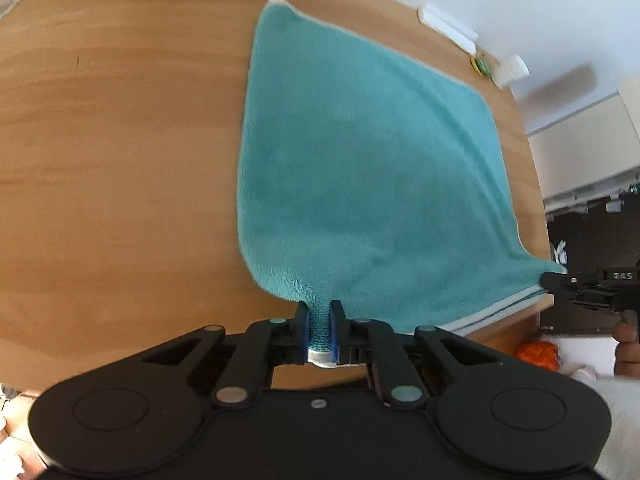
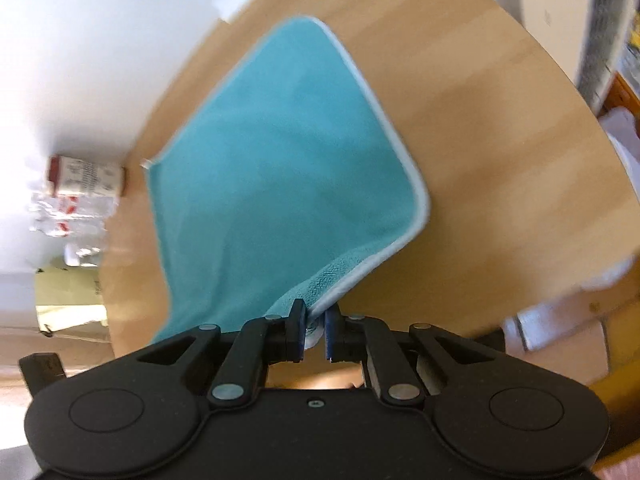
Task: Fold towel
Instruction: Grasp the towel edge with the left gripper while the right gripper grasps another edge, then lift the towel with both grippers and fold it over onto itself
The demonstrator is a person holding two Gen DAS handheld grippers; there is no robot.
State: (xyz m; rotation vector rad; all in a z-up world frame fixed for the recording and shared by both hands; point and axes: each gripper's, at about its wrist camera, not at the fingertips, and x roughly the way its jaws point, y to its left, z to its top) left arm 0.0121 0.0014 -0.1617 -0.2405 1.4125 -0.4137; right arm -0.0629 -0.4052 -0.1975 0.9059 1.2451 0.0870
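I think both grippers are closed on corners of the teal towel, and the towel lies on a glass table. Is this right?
Not quite. The table is wood, not glass; both wrist views show its brown grain. The rest holds: the left gripper is closed on a near corner of the teal towel, and the right gripper is closed on the other near corner.

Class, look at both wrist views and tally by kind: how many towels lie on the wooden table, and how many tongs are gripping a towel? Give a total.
Teal towel: 1
Tongs gripping it: 2, left tongs and right tongs
Total: 3
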